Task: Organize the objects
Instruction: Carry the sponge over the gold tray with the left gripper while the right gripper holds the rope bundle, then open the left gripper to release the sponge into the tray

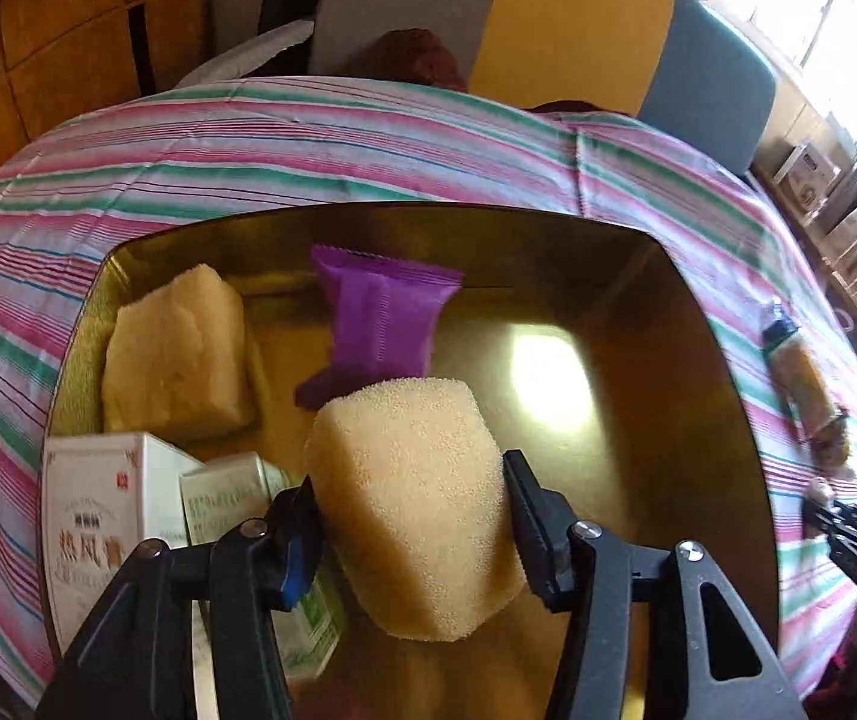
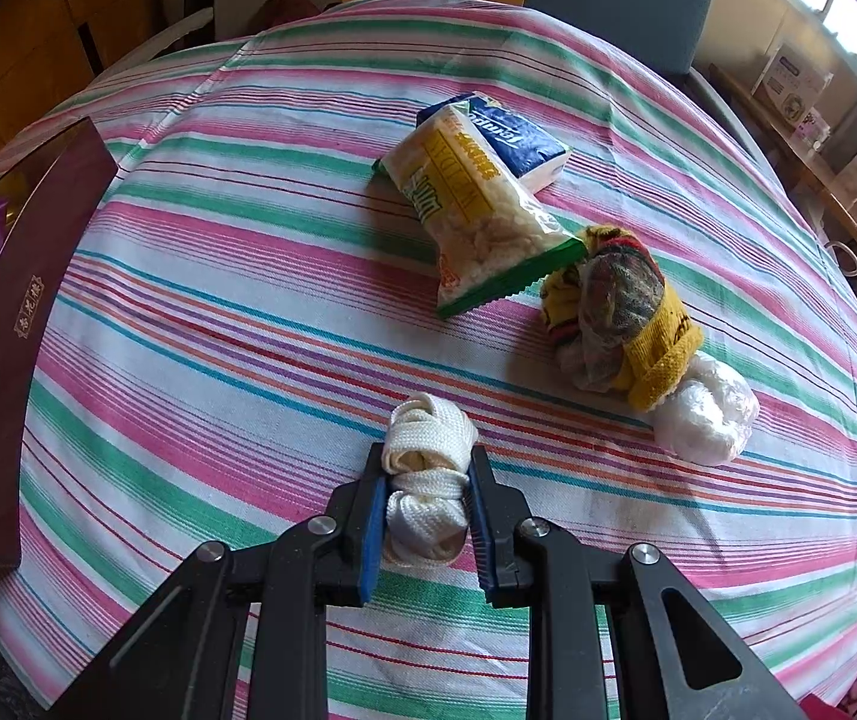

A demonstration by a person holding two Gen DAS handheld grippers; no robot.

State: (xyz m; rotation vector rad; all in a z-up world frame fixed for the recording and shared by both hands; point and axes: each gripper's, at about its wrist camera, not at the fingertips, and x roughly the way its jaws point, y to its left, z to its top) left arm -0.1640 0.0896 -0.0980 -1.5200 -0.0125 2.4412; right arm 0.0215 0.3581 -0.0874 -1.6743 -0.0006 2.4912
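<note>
sponge, a yellow one, is seen between the jaws of the left hand-held gripper, hanging over the gold tin. the left jaws are partly apart. one side looks pressed on the sponge, while the other side seems only just touching it, so it cannot be told for sure that the sponge is held tight.

inside the tin another sponge, a purple packet and two white boxes are already laid. if the sponge is let go here, it may be bounced off the boxes or left leaning on the purple packet, because it is soft and light. a tidy spot on the bare gold floor would be missed.

the right hand-held gripper is clamped on a white rope bundle, which is resting on the striped tabletop. the rope is loosely wound, so a loop could be pulled free and the bundle could come undone when it is lifted.

a snack bag, a blue tissue pack, a yellow cloth bundle and a plastic bag ball are lying near, and could be knocked if the rope is swung wide.
</note>
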